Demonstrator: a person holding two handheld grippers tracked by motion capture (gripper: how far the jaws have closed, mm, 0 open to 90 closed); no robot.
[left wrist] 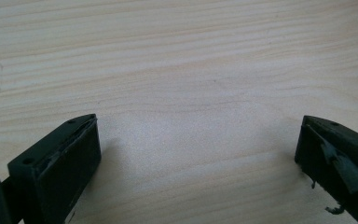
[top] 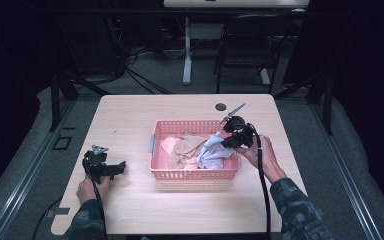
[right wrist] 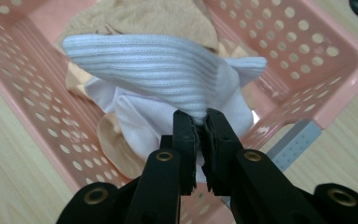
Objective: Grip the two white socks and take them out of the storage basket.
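Right gripper (right wrist: 198, 123) was clamped on the white cloth (right wrist: 168, 65) over the basket (top: 195, 174), near its right rim. Left gripper (left wrist: 198, 140) sat released over bare table (top: 130, 120). Beige cloths (top: 185, 147) lay partly hidden.

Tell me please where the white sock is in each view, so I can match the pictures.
High view: white sock at the right end of the pink basket, by the right gripper.
Left gripper view: bare table, no sock.
Right gripper view: centre, pinched in the jaws.
Shared landmark: the pink basket.
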